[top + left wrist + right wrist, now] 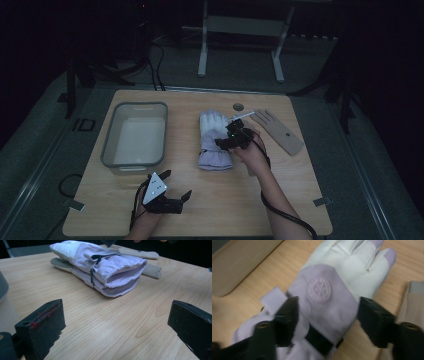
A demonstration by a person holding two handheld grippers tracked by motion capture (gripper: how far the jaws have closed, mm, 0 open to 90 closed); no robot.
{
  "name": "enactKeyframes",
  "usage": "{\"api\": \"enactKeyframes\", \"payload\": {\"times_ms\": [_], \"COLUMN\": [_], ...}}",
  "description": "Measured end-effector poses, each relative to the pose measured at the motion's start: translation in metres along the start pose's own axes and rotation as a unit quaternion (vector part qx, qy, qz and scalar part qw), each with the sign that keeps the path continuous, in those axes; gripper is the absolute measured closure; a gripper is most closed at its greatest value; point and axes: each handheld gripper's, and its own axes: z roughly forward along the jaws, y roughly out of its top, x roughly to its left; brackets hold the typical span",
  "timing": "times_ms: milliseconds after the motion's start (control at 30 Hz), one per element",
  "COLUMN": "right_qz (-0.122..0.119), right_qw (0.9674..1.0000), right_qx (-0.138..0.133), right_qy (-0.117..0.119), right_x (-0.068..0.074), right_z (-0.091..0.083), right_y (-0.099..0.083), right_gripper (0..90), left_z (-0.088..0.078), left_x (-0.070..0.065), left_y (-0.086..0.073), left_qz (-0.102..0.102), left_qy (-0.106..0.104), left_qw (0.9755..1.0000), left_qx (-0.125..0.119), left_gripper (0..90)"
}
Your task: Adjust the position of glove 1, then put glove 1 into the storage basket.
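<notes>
Two hand-held grippers [176, 186] [223, 142], two stacked gloves [214, 141]

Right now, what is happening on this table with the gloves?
A person works with two hand-held grippers at a wooden table. The right gripper hangs over the stacked pair of lilac and white gloves, its jaws open on either side of the top glove without pressing it. The left gripper rests open near the table's front edge. A beige glove lies to the right, and a clear bin stands to the left.
</notes>
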Motion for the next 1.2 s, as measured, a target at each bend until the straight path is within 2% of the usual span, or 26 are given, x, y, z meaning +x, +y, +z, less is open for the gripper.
{"api": "enactKeyframes", "payload": {"times_ms": [33,100,167,233,267,333,400,600,633,667,700,733,767,800,867,933,1033,1100,1133,1167,1200], "right_qz": [-0.004,0.010,0.015,0.018,0.013,-0.001,-0.016,-0.001,-0.003,-0.010,-0.010,-0.019,-0.047,-0.050,-0.040,-0.025,-0.023,-0.001,0.007,0.008,0.012], "right_qw": [0.9999,0.9995,0.9986,0.9982,0.9980,0.9980,0.9984,0.9977,0.9977,0.9976,0.9976,0.9974,0.9944,0.9937,0.9949,0.9963,0.9955,0.9961,0.9957,0.9954,0.9950], "right_qx": [0.004,-0.006,-0.010,-0.014,-0.028,-0.045,-0.046,-0.060,-0.061,-0.065,-0.065,-0.068,-0.093,-0.099,-0.093,-0.081,-0.088,-0.088,-0.092,-0.096,-0.098], "right_qy": [0.016,0.029,0.050,0.055,0.055,0.045,0.029,0.032,0.030,0.021,0.021,0.013,-0.015,-0.012,-0.006,-0.010,-0.024,0.004,0.002,-0.002,0.009], "right_x": [-0.003,-0.005,-0.009,-0.011,-0.012,-0.014,-0.017,-0.027,-0.028,-0.029,-0.029,-0.029,-0.029,-0.029,-0.031,-0.032,-0.032,-0.034,-0.034,-0.035,-0.035], "right_z": [-0.005,-0.012,-0.017,-0.022,-0.024,-0.029,-0.032,-0.046,-0.047,-0.049,-0.049,-0.051,-0.056,-0.058,-0.061,-0.063,-0.066,-0.066,-0.066,-0.066,-0.066], "right_y": [-0.003,-0.008,-0.014,-0.020,-0.024,-0.029,-0.034,-0.042,-0.042,-0.041,-0.041,-0.041,-0.041,-0.040,-0.037,-0.034,-0.030,-0.027,-0.026,-0.024,-0.023], "right_gripper": [24.5,20.7,12.7,13.4,13.9,14.2,14.2,14.2,13.7,13.5,13.5,12.1,11.7,11.7,11.8,11.8,12.8,12.9,12.9,12.7,11.1], "left_z": [0.000,0.001,0.002,0.003,0.003,0.005,0.006,0.009,0.011,0.013,0.013,0.017,0.019,0.019,0.029,0.037,0.048,0.054,0.058,0.061,0.064], "left_x": [0.001,0.002,0.003,0.003,0.003,0.003,0.002,-0.005,-0.006,-0.007,-0.007,-0.007,-0.008,-0.008,-0.007,-0.006,-0.006,-0.006,-0.005,-0.003,-0.001], "left_y": [0.000,0.000,0.001,0.001,0.002,0.002,0.004,0.022,0.027,0.031,0.031,0.038,0.042,0.042,0.054,0.064,0.079,0.087,0.091,0.095,0.098], "left_qz": [-0.003,-0.009,-0.012,-0.015,-0.014,-0.013,-0.010,0.003,0.004,0.002,0.002,-0.011,-0.014,-0.014,-0.020,-0.028,-0.020,0.002,0.012,0.013,0.012], "left_qy": [0.000,-0.001,-0.002,-0.001,0.000,0.004,0.003,-0.021,-0.030,-0.034,-0.034,-0.045,-0.045,-0.045,-0.058,-0.074,-0.070,-0.061,-0.054,-0.051,-0.051], "left_qw": [1.0000,1.0000,0.9999,0.9998,0.9998,0.9997,0.9996,0.9987,0.9981,0.9977,0.9977,0.9971,0.9967,0.9967,0.9948,0.9902,0.9867,0.9854,0.9840,0.9831,0.9831], "left_qx": [0.001,0.004,0.008,0.011,0.013,0.023,0.026,0.047,0.055,0.059,0.059,0.060,0.067,0.067,0.082,0.115,0.145,0.159,0.169,0.175,0.176], "left_gripper": [1.1,1.1,1.1,1.1,1.1,1.1,1.1,1.1,1.1,1.1,1.1,1.1,1.1,1.1,1.1,1.1,1.1,1.1,1.1,1.1,1.1]}}
